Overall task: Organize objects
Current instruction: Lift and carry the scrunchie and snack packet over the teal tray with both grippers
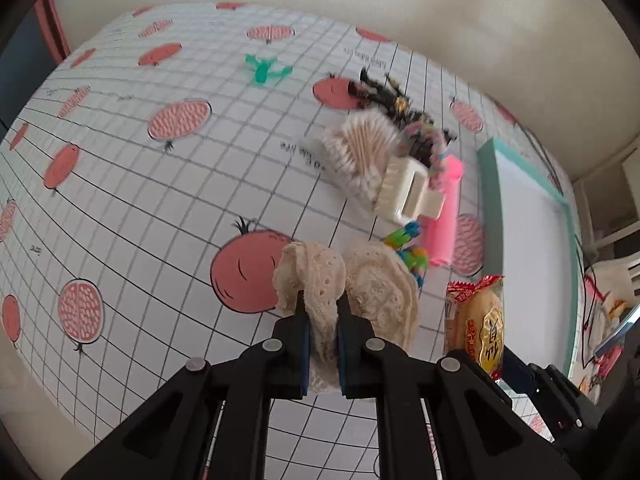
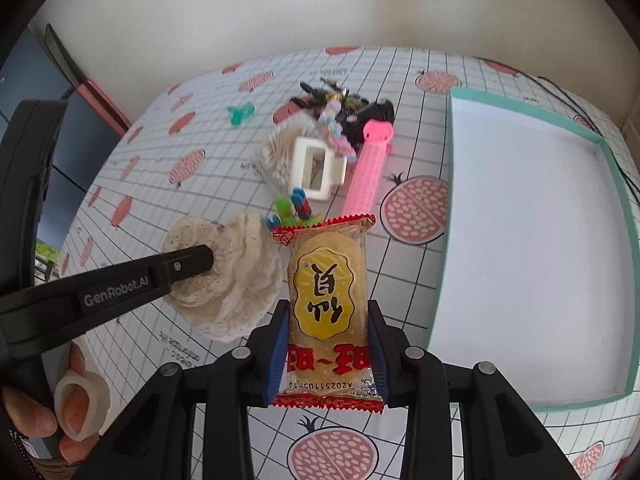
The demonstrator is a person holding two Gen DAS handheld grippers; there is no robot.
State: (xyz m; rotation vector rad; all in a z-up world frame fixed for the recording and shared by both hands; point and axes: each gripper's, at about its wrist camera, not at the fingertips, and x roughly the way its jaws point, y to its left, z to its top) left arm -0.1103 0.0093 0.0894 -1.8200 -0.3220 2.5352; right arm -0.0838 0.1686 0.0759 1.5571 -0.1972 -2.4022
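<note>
My left gripper (image 1: 320, 304) is shut on a cream lace scrunchie (image 1: 372, 280), held just above the tablecloth. In the right wrist view one black left finger (image 2: 188, 264) presses into the same scrunchie (image 2: 240, 284). My right gripper (image 2: 328, 312) is shut on a rice cracker packet (image 2: 328, 292), yellow with red ends, held lengthwise between the blue pads. That packet (image 1: 482, 320) shows at the left view's right side. A shallow teal box (image 2: 532, 240) with a bare white floor lies to the right, also visible as the box (image 1: 524, 184).
A pile sits behind the scrunchie: cotton swabs (image 2: 276, 152), a white claw clip (image 2: 316, 168), a pink comb (image 2: 368, 172), a coloured coil tie (image 2: 292, 208), black hair items (image 2: 352, 112). A green clip (image 2: 240, 114) lies apart, far left. A hand (image 2: 60, 412) holds the left gripper.
</note>
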